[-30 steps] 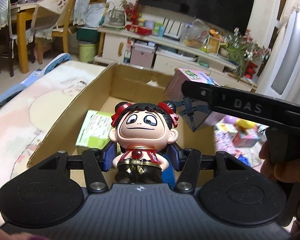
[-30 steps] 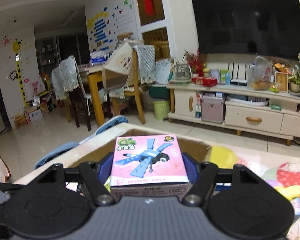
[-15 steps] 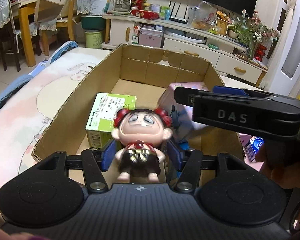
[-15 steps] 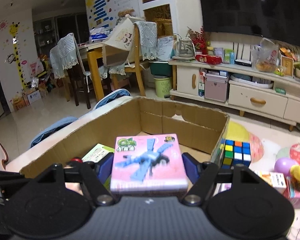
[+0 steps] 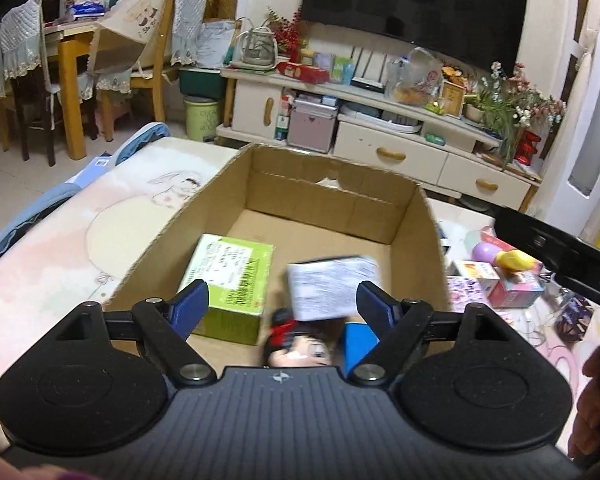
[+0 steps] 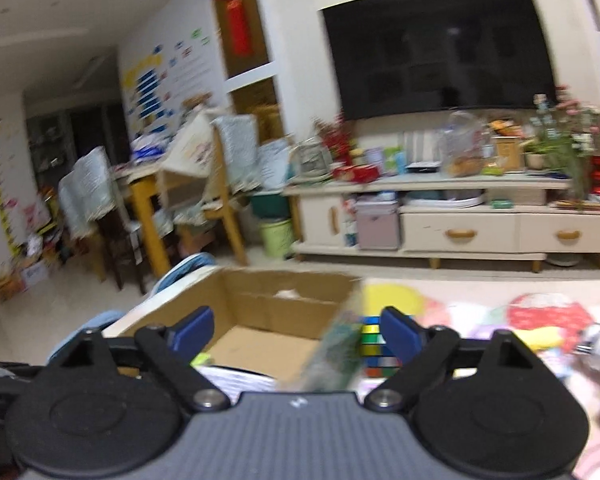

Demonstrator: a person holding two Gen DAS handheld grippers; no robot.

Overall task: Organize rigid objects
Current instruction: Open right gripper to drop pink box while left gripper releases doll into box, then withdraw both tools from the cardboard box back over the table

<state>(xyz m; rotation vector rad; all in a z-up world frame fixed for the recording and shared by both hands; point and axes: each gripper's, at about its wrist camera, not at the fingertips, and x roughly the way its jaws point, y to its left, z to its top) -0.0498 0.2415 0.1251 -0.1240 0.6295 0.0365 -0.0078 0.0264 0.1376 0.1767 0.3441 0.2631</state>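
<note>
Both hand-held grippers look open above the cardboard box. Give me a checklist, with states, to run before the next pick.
1. Left hand-held gripper open, empty: ok.
2. Right hand-held gripper open, empty: ok.
3. Doll figurine inside cardboard box: ok; upright or toppled, cannot tell.
4. Toy box settled in the box: cannot tell, blurred.
5. Green carton lying on box floor: ok.
6. Rubik's cube outside the box, waiting: ok.

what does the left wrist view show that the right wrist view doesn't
Only the left wrist view shows the doll and green box lying in the cardboard box, with the open left tool above. Only the right wrist view shows the rubik's cube outside the box, beyond the open right tool. Both show the cardboard box and TV stand.
</note>
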